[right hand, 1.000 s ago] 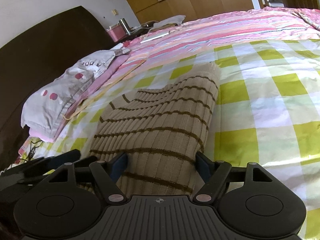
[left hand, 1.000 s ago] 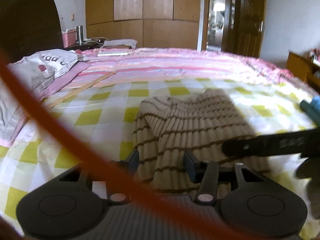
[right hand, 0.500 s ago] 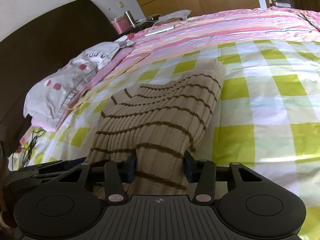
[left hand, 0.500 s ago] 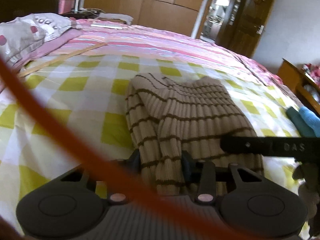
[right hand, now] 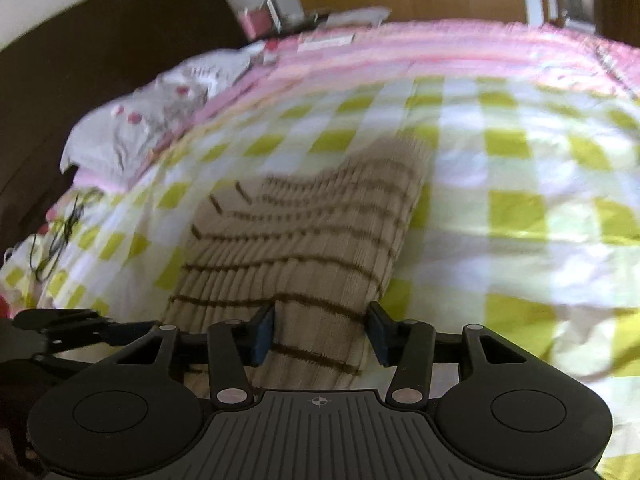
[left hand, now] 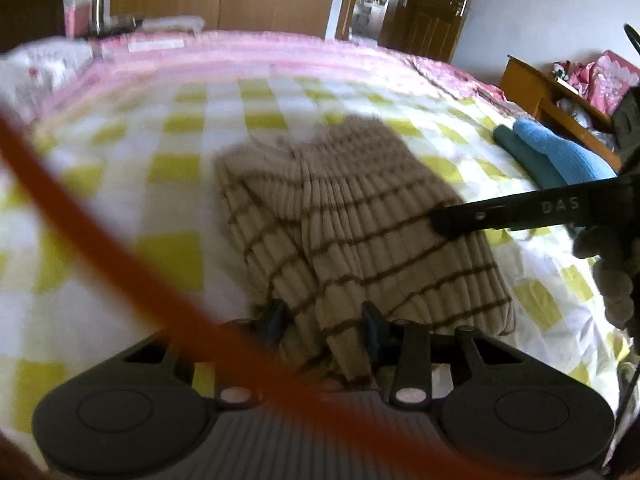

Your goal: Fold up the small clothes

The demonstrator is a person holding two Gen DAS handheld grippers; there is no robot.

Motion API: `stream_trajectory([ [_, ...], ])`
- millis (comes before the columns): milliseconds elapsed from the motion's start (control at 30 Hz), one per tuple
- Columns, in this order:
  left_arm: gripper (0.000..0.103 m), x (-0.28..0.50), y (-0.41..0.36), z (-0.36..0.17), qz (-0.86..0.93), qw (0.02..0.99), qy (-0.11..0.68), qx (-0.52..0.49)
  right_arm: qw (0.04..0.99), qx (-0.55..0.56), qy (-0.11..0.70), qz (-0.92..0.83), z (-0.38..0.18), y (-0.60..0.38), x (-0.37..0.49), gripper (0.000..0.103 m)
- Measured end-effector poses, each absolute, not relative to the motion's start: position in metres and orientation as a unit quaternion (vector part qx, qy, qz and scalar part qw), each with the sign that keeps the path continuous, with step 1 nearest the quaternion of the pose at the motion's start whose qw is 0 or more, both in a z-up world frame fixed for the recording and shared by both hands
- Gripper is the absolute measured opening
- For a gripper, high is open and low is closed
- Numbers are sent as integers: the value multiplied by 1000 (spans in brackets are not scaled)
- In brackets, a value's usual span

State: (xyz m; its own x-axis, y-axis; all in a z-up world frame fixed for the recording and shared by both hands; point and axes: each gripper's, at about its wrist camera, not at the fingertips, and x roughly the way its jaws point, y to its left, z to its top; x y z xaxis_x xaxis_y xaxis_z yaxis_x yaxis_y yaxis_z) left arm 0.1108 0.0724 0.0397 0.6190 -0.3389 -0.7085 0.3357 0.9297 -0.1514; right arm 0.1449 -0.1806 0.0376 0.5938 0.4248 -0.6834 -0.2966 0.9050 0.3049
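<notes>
A beige ribbed sweater with thin brown stripes [left hand: 360,220] lies on the yellow-and-white checked sheet [left hand: 176,168]. My left gripper [left hand: 322,326] is shut on a bunched fold of its near-left edge. The finger [left hand: 512,210] of the other gripper reaches in from the right over the cloth. In the right wrist view the same sweater [right hand: 312,232] runs away from me. My right gripper [right hand: 320,332] has the near hem between its pads, which still touch the cloth while the jaws are opening slightly. The left gripper's finger [right hand: 60,320] shows at the far left.
Folded blue and teal cloths [left hand: 552,156] lie at the bed's right side, by a wooden cabinet [left hand: 540,92]. A spotted pillow [right hand: 152,120] rests against the dark headboard [right hand: 100,40]. An orange cable [left hand: 120,256] crosses the left wrist view. Pink striped bedding [left hand: 280,56] lies beyond.
Both grippers closed on the sweater's near edge, bunching the cloth between the pads. Both hands then moved sideways with it, and the views blurred and swung toward the right side of the bed.
</notes>
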Motion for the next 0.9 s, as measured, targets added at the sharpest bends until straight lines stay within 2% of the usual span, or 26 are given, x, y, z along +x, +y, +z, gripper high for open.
stream_trajectory([
  [100, 45, 115, 74, 64, -170, 920, 353, 17, 911, 82, 355, 190, 57, -186, 138, 49],
  [233, 45, 148, 59, 72, -155, 936, 314, 35, 917, 79, 341, 193, 58, -177, 153, 36],
  [367, 45, 187, 49, 53, -135, 934, 327, 46, 912, 82, 354, 192, 45, -165, 170, 25],
  [533, 45, 200, 52, 32, -103, 930, 344, 78, 894, 119, 378, 208, 25, -157, 185, 24],
  [733, 46, 196, 65, 22, -67, 928, 358, 76, 892, 107, 384, 211, 13, -136, 188, 24],
  [900, 45, 190, 65, 34, -64, 930, 354, 71, 897, 107, 375, 208, 30, -137, 179, 25],
])
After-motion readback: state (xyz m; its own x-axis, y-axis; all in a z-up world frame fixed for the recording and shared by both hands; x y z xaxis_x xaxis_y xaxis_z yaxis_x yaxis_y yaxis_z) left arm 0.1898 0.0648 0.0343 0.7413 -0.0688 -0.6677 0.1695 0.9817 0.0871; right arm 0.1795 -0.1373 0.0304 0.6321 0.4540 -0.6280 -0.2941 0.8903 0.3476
